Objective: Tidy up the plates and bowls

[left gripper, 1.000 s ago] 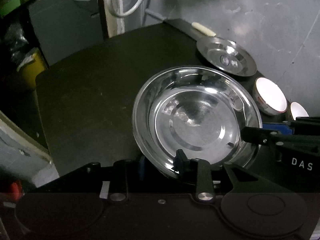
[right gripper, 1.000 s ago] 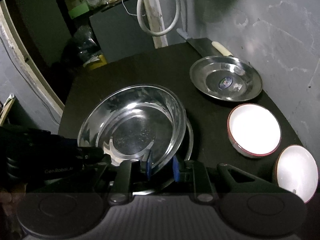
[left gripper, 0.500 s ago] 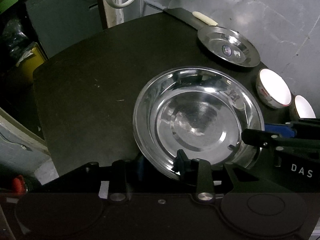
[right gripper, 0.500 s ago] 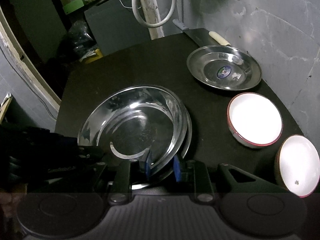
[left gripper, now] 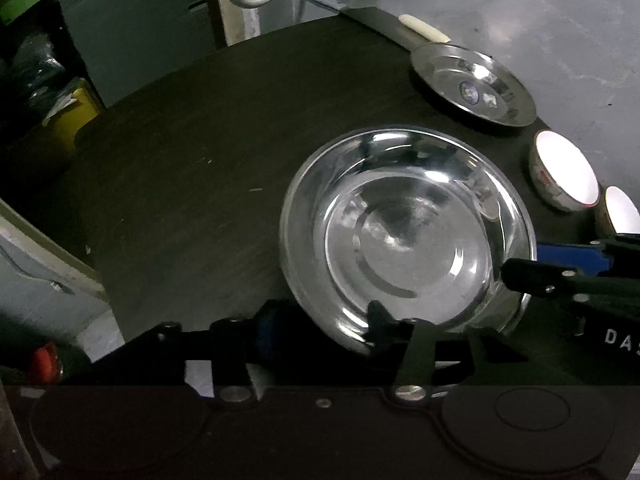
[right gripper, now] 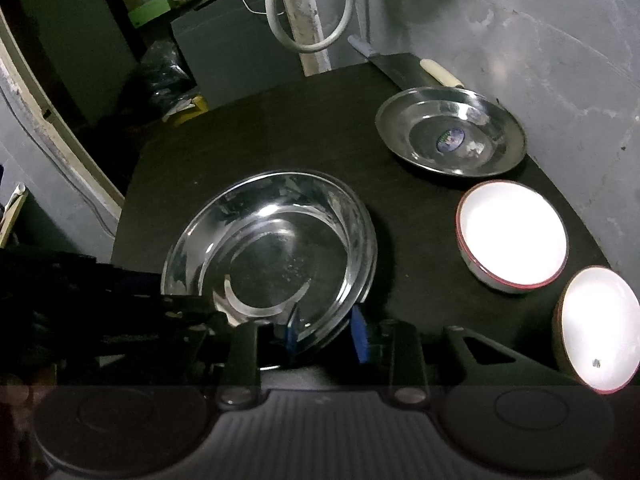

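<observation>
Left gripper (left gripper: 320, 320): nearest to us in the left wrist view, its jaws are opening — the near rim of the large steel plate lies between the two fingers, and we see a clear gap on the outer side, so the pads no longer press on it.
Right gripper (right gripper: 324, 330): in the right wrist view its jaws are opening too; the blue pads stand a little apart on either side of the plate's near rim, and we cannot tell whether the inner pad is touching the metal.
Large steel plate (left gripper: 408, 236): it sits on the dark counter (left gripper: 192, 184), seemingly stacked on a second plate whose edge peeks out on the right side in the right wrist view.
Near white bowl (right gripper: 596, 332): red-rimmed, at the right edge of the counter, just beside the right gripper's body.
Second white bowl (right gripper: 512, 236): red-rimmed as well, upright, just beyond the first and apart from the large plate.
Small steel plate (right gripper: 450, 136): farther back by the wall, with a sticker in its middle — well apart from the large one.
Knife (right gripper: 438, 72): pale handle, lying at the far corner of the counter behind the small plate.
White hose (right gripper: 312, 20): looped on a post beyond the counter.
</observation>
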Tool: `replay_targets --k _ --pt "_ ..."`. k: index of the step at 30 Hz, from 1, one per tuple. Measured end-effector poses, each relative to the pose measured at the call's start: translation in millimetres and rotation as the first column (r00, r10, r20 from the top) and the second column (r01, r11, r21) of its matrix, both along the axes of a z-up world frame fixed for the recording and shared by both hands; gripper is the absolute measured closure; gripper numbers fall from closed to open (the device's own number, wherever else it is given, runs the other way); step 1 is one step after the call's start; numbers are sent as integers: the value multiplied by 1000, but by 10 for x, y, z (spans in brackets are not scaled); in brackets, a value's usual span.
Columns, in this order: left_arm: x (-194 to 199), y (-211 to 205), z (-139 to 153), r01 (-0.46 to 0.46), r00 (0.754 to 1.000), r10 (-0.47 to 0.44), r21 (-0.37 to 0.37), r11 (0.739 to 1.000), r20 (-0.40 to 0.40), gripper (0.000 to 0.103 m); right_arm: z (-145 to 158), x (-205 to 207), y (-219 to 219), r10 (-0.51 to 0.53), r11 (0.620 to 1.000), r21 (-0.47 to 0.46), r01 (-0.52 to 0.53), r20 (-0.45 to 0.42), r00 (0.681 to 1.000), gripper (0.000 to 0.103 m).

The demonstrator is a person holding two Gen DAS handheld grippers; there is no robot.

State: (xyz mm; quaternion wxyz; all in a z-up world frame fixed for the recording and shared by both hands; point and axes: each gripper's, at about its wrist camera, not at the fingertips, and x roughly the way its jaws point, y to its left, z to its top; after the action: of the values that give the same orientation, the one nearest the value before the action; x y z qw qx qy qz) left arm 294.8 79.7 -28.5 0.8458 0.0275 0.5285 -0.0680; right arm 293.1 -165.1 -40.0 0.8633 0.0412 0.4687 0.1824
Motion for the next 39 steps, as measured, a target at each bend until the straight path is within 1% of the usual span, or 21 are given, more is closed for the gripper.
replay_targets --k 4,6,7,8,9,10,11,12,14,19,21,23,26,29,32,35,37,39 --pt "-13 14 -6 -15 1000 15 0 1000 -2 35 10 0 -31 -2 1000 10 2 9 1000 66" --pt "-16 14 7 -24 1000 24 10 1000 0 30 8 -2 -54 -6 1000 10 5 13 1000 57" --pt "-15 15 19 -28 1000 28 16 999 2 24 9 -4 -70 -8 1000 11 8 15 1000 54" --pt "-15 18 34 -32 999 32 20 999 7 17 12 -8 -88 -12 1000 12 11 18 1000 49" --pt "-18 25 53 -38 999 38 24 999 12 14 16 -16 -111 -16 1000 15 16 22 1000 43" --pt "-10 24 72 -46 999 46 30 998 16 9 27 -24 -141 -21 1000 22 20 29 999 40" --pt "1 23 91 -54 998 53 35 998 20 4 45 -38 -181 -27 999 38 26 43 999 34" --pt "20 17 112 -61 998 60 38 997 26 3 66 -53 -231 -36 998 60 32 59 998 26" --pt "67 7 147 -72 997 71 38 997 39 3 110 -73 -332 -57 994 98 48 89 994 18" --pt "280 -80 221 -72 995 74 -20 997 68 1 202 -36 -581 -113 983 160 88 154 982 9" --pt "388 -164 268 -54 993 58 -42 998 107 1 224 14 -678 -144 978 173 114 173 974 3" --pt "501 -254 304 -43 989 51 -60 997 142 1 226 74 -751 -174 974 176 142 183 968 0" --pt "711 -407 335 -20 983 39 -107 994 178 1 207 189 -868 -202 968 185 168 189 961 0" --pt "916 -554 327 -2 980 27 -125 992 196 1 171 305 -970 -238 961 189 203 186 953 0" --pt "1135 -703 265 30 982 -1 -150 988 189 1 98 410 -1069 -277 948 209 241 162 947 0" --pt "1343 -806 167 43 984 -10 -182 982 178 1 35 505 -1116 -303 941 206 267 166 939 0" --pt "1459 -832 110 19 986 14 -202 979 164 1 -15 582 -1112 -314 940 194 280 175 933 0" --pt "1597 -846 52 -18 988 54 -237 971 143 1 -61 667 -1099 -321 940 180 290 174 931 2"
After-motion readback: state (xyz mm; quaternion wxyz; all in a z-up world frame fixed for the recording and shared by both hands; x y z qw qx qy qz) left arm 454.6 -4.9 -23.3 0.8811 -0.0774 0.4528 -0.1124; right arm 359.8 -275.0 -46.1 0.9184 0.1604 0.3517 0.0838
